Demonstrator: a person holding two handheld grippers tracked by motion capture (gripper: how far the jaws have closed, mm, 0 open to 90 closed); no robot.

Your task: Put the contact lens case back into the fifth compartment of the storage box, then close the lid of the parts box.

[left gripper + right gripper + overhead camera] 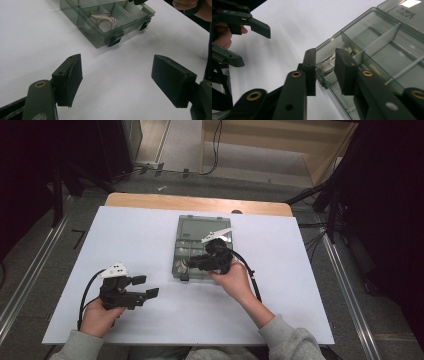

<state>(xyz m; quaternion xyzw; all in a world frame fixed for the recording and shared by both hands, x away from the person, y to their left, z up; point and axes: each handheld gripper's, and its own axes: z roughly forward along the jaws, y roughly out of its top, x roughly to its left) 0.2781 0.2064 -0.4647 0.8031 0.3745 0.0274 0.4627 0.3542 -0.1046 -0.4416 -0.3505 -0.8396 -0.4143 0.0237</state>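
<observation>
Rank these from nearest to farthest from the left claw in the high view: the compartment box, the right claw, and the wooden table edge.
1. Compartment box, up and to the right of the left claw on the white surface.
2. Right claw, at the box's near end; too close to call against the box.
3. Wooden table edge, along the far side, clearly farthest.

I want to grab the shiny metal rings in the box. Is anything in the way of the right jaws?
Yes. The right gripper has its open jaws on either side of the clear box's wall. One jaw is outside the box and one inside, above the metal rings. Nothing else blocks them.
</observation>
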